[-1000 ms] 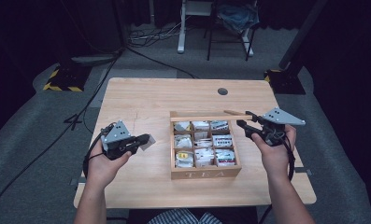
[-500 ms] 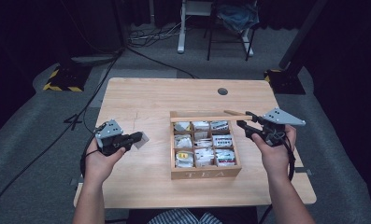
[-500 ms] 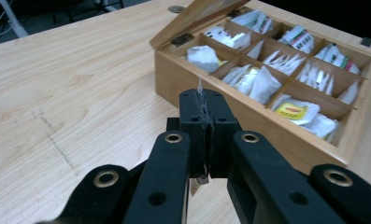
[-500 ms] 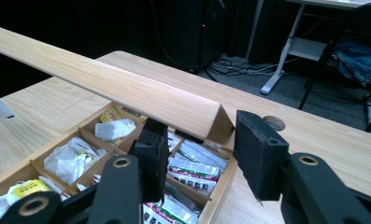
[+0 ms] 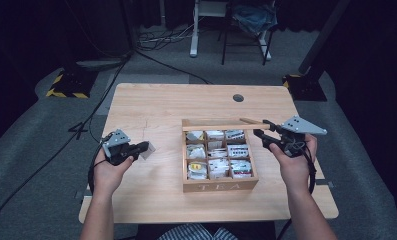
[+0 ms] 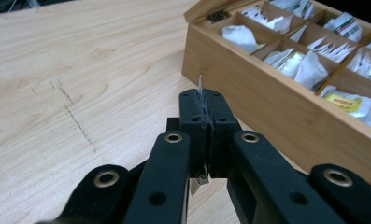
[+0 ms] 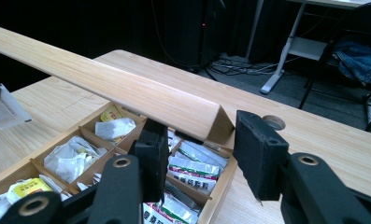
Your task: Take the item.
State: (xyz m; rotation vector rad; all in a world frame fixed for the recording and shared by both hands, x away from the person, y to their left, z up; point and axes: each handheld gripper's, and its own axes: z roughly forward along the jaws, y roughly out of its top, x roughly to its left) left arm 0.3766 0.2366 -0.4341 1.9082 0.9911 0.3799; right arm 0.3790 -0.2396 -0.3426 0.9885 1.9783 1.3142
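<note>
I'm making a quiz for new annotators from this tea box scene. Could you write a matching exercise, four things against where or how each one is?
Things:
1. tea packet
2. lid
3. round hole
4. tea box

States:
A. far part of the table
B. clamped in the shut left gripper
C. raised, its end between the right gripper jaws
D. open, compartments holding packets

Pairs: 1-B, 2-C, 3-A, 4-D

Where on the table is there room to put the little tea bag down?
Bare wood lies left of the tea box, under the left claw holding the tea bag, and along the far edge by the round hole. The box compartments are crowded.
</note>
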